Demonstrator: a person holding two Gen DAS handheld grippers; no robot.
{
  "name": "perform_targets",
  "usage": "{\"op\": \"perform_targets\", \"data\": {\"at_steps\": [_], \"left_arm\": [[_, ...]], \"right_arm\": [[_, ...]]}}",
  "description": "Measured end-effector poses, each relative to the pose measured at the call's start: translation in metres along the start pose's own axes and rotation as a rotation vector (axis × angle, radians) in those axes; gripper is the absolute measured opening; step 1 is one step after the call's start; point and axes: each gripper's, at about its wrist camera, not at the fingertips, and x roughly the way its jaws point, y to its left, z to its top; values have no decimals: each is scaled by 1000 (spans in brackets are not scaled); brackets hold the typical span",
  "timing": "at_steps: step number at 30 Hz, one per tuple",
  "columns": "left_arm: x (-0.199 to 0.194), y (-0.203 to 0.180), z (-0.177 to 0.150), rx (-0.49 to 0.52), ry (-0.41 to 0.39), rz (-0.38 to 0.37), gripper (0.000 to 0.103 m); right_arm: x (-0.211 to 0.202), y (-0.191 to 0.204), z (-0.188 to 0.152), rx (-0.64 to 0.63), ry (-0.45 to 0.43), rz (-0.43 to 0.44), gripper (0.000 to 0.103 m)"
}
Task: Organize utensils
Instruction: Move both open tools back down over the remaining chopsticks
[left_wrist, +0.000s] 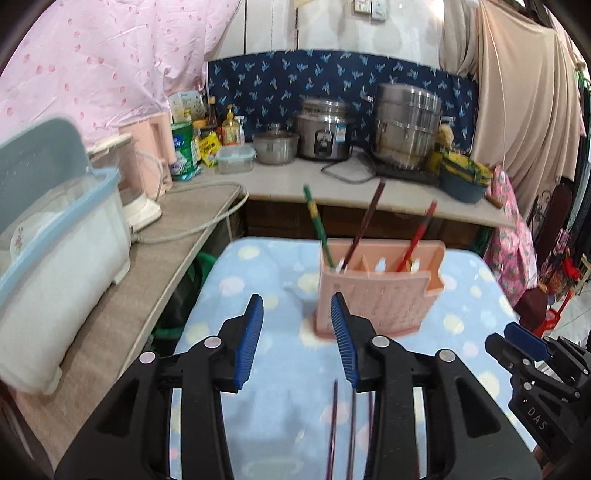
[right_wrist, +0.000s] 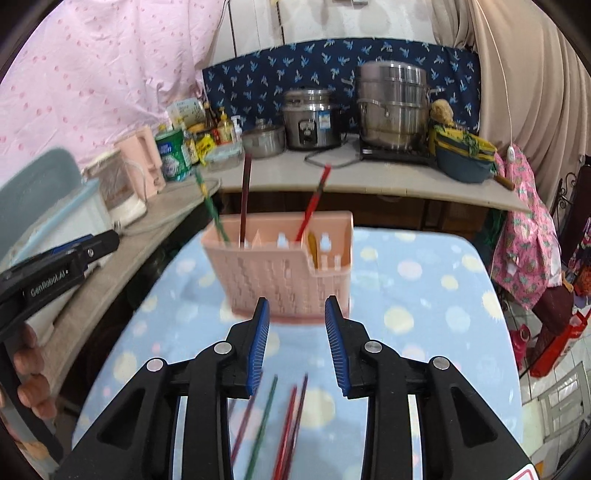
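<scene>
- Right under my tongs, loose chopsticks (right_wrist: 284, 424) lie flat on the spotted cloth (right_wrist: 424, 295), pointing roughly away from me. I count four or so in the right view, a green one and some red or dark ones. They blur, so don't hold me to it.
- Left gripper (left_wrist: 297, 341): jaws apart, nothing between them. It hangs just above the near ends of the sticks, so I'd guess it's lined up for a pick along their length.
- Right gripper (right_wrist: 295, 345): same deal, jaws apart and empty, hovering over the same bunch. In the left view it only shows at the far right edge.
- Just past the tips sits the pink holder (left_wrist: 376, 291), upright on the cloth, split into compartments. Being that close means a short carry.
- Already in it: a green stick (left_wrist: 316, 225) and a dark stick (left_wrist: 364, 225) in the left compartment, and a red stick (left_wrist: 415, 238) in the right one, all leaning. Something yellowish stands in the side pocket, can't tell what.
- So I reckon the job's about half done, with the flat ones left to go.
- Further back is the counter (left_wrist: 369, 184) with pots and bottles, well apart from all this.
</scene>
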Motion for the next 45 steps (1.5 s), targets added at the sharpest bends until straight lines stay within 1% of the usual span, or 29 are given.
{"op": "perform_targets", "data": {"at_steps": [5, 9, 12, 16, 20, 22, 28, 30, 32, 37, 40, 43, 45], "left_arm": [[-1, 6, -52, 8, 87, 4, 36], [0, 9, -94, 20, 148, 16, 36], [1, 7, -122, 24, 202, 8, 36], [1, 5, -146, 31, 238, -2, 36], [1, 2, -163, 33, 263, -7, 36], [1, 1, -168, 35, 271, -11, 36], [1, -3, -175, 49, 280, -16, 36], [2, -5, -177, 52, 285, -16, 36], [3, -6, -178, 52, 291, -18, 36], [5, -8, -182, 56, 300, -22, 36], [6, -9, -184, 58, 307, -26, 36], [7, -11, -186, 63, 315, -29, 36], [8, -12, -188, 66, 319, -33, 36]], "right_arm": [[-7, 4, -65, -26, 73, -33, 31], [-9, 1, -114, -14, 142, -42, 30], [-4, -3, -142, 18, 201, -39, 30], [-1, 1, -168, 16, 238, -32, 30], [2, 8, -181, 1, 256, -23, 30], [4, 10, -182, -4, 265, -22, 29], [11, 12, -191, -8, 288, -28, 25], [11, 14, -191, -11, 286, -23, 25], [11, 16, -192, -19, 285, -24, 23], [11, 13, -193, -13, 283, -16, 23], [10, 11, -194, -16, 276, -35, 23], [10, 7, -193, -1, 279, -37, 22], [10, 11, -193, -12, 284, -33, 20]]}}
